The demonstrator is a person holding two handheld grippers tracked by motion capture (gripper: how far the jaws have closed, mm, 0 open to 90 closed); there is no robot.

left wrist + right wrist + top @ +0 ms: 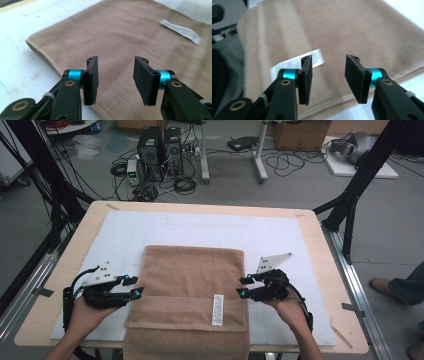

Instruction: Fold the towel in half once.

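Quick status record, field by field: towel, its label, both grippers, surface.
towel: brown towel, folded, flat, near end hanging over the table edge
label: white tag on top, nearer the right side
left gripper: open, at the towel's left edge, nothing between the jaws
right gripper: open, at the towel's right edge, empty
surface: white mat on wooden table

This is a lab or test room set up for recording, not a home. The wooden counter [320,270] stands inside a frame of black struts [357,180] with aluminium rails [357,290] along its sides and a white mat [280,240] laid on top, while on the bare grey floor [300,195] behind it stand two computer towers [160,147] amid loose tangled cables [185,182]. Cardboard boxes [300,134], the white legs of another desk [260,155] and a person's shoes [382,285] at the right edge complete the working, cluttered look.
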